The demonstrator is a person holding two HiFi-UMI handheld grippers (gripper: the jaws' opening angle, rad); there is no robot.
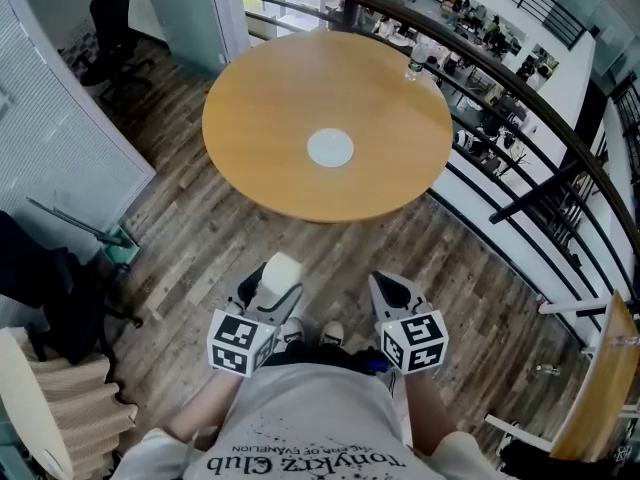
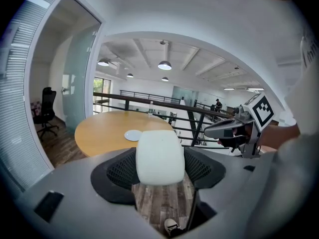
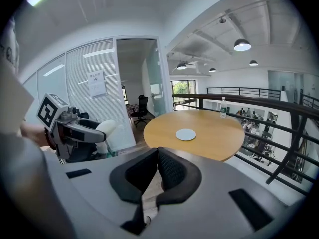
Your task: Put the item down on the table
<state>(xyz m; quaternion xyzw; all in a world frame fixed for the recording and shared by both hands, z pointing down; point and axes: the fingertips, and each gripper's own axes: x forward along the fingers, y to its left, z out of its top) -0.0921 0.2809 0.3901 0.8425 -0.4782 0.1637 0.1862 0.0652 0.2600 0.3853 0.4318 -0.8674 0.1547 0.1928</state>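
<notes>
Left gripper point(image 1: 270, 290) has its jaws clamped on the white rounded item point(image 2: 159, 157), well short of the round counter point(image 1: 300, 88), right gripper point(image 3: 155, 176) jaws pressed together, empty; release early and it likely drops to the floor point(image 1: 215, 243).

Office: desk chair point(image 1: 112, 30), glass partition point(image 1: 190, 13).

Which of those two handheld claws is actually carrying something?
The left gripper: a white rounded block sits clamped between its jaws, while the right gripper has its jaws together on nothing.
</notes>
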